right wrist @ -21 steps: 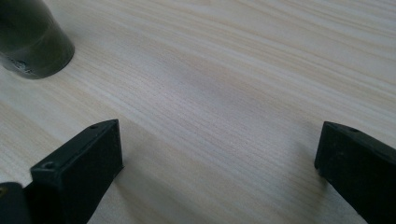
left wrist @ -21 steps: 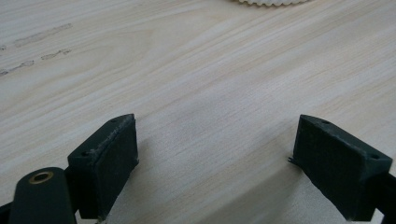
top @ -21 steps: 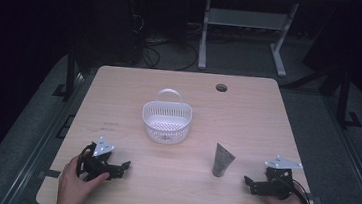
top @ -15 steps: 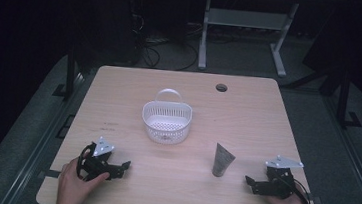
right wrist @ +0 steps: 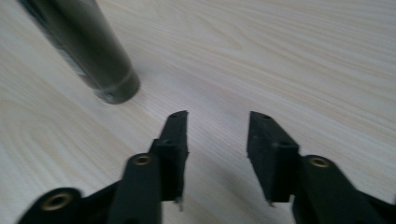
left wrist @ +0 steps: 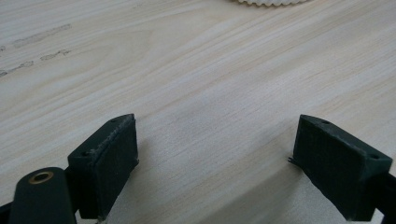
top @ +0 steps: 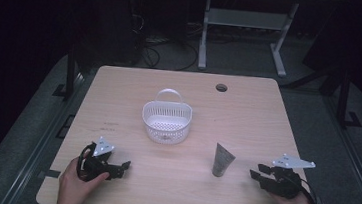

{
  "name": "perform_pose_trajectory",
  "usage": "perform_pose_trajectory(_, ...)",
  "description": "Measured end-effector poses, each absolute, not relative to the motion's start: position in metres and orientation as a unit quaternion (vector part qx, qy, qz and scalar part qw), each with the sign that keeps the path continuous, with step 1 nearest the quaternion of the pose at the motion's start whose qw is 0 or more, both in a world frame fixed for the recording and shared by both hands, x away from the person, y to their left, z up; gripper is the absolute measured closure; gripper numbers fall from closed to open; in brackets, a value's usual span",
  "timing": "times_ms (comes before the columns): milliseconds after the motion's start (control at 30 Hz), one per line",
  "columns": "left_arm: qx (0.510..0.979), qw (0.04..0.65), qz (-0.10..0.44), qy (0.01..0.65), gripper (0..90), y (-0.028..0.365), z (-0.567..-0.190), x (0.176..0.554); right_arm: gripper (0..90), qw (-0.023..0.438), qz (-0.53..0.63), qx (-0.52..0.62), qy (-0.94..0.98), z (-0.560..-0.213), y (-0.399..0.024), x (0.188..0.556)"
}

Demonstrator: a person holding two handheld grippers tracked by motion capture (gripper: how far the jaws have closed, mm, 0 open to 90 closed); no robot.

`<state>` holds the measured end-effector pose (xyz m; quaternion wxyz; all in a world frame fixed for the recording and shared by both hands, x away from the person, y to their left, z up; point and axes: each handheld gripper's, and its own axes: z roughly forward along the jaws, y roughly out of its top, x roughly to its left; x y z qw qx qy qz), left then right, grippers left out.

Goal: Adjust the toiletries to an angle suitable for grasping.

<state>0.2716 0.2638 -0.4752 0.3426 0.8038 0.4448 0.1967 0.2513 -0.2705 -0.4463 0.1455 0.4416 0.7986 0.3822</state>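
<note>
Grey tube (top: 223, 160) stands cap-down on the wood table (top: 248, 108), right of centre, near the front edge. Right gripper (top: 258, 173) sits just beside it, jaws parted with nothing between, tube off to their left in the right gripper view (right wrist: 84, 46). Left gripper (top: 123, 169) low at front left, jaws wide apart, empty. White basket (top: 166, 120) mid-table.

Light is falling from above on the table (top: 248, 108), leaving the room around it sinking into near black. The tube (right wrist: 84, 46) is blurring in the right gripper view, and soft shadows are lying under both pairs of jaws
</note>
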Motion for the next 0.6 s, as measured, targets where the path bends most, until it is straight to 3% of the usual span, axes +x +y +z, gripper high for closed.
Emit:
perform_pose_trajectory(33,0.804,0.343,0.197,0.445,12.8,0.264,-0.475,0.272,62.7,0.145,0.382,0.442,0.799,-0.446,-0.27,0.251)
perform_pose_trajectory(100,0.804,0.343,0.196,0.445,12.8,0.264,-0.475,0.272,71.9,0.139,0.398,0.432,0.797,-0.442,-0.272,0.249)
perform_pose_trajectory(300,0.804,0.343,0.196,0.445,12.8,0.264,-0.475,0.272,87.1,0.133,0.409,0.412,0.803,-0.433,-0.27,0.246)
perform_pose_trajectory(600,0.804,0.343,0.196,0.445,12.8,0.264,-0.475,0.272,89.9,0.123,0.439,0.395,0.797,-0.417,-0.27,0.243)
